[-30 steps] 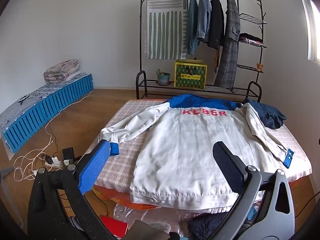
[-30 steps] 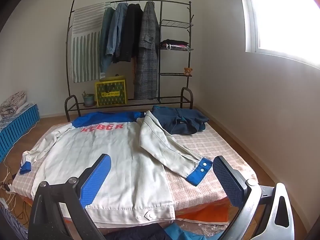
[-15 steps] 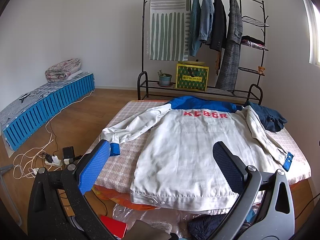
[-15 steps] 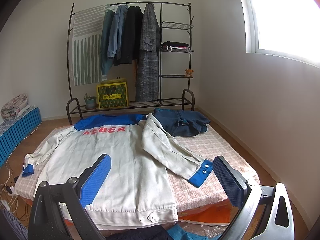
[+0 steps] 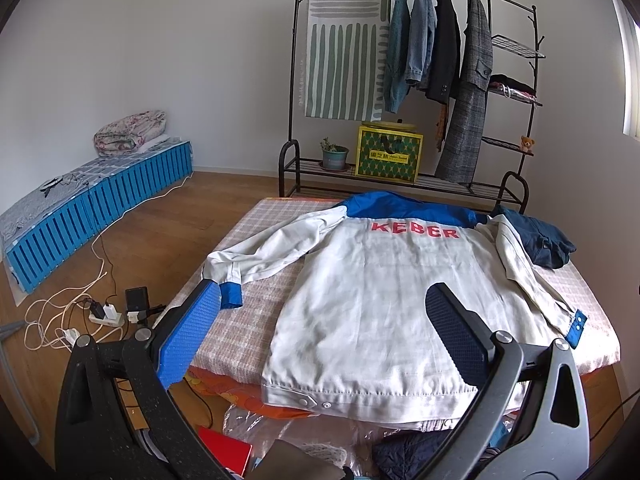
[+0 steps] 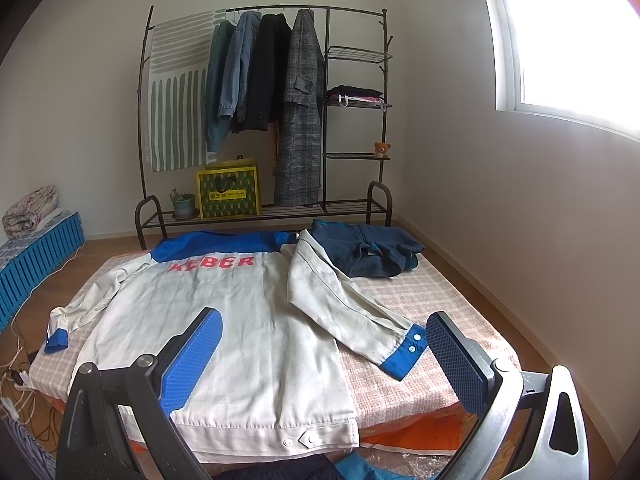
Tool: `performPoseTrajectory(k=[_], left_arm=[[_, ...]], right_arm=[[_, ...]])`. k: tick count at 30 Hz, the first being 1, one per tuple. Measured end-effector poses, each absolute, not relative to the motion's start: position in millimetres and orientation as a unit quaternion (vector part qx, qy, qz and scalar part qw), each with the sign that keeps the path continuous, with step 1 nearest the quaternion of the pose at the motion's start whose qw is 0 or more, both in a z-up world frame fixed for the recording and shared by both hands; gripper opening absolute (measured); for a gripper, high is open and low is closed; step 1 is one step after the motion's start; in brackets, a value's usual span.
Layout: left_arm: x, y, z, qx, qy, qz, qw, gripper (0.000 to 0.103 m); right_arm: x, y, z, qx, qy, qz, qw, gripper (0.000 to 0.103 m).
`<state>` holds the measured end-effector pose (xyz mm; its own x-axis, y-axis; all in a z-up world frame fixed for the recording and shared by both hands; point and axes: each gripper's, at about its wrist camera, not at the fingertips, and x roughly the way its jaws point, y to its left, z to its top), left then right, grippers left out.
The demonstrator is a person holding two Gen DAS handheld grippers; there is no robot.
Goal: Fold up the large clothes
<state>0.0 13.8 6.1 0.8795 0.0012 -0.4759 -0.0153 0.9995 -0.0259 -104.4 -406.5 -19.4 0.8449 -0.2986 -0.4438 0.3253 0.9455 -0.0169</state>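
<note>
A white jacket [image 5: 384, 292] with a blue yoke and red "KEBER" lettering lies back up, spread flat on the checked bed [image 5: 256, 320]. It also shows in the right wrist view [image 6: 240, 312]. Its left sleeve [image 5: 272, 252] reaches toward the bed's left edge. Its right sleeve [image 6: 352, 316] lies slanted, with a blue cuff [image 6: 404, 352]. My left gripper [image 5: 324, 336] is open and empty, held above the jacket's hem. My right gripper [image 6: 324, 352] is open and empty, above the hem's right side, near the blue cuff.
A folded dark blue garment [image 6: 368, 252] lies at the bed's far right corner. A black clothes rack [image 5: 416, 80] with hanging coats stands behind the bed. Blue slatted crates [image 5: 92, 208] and cables [image 5: 76, 308] are on the floor at left. Bags and clothes [image 5: 304, 444] lie below the bed's near edge.
Both grippers have drawn back and risen slightly, so the bed sits a little lower in each view. Both stay open. The jacket has not moved.
</note>
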Motion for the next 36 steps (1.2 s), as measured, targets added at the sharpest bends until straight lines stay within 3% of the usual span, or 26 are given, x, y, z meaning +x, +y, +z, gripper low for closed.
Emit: performPoseTrajectory(k=[36], left_arm=[[2.7,20.5,4.8,-0.020,0.246,0.003,0.969,0.103]], right_arm=[[-102.0,-400.2,-21.4,0.027,0.225,-0.155,0.962,0.103]])
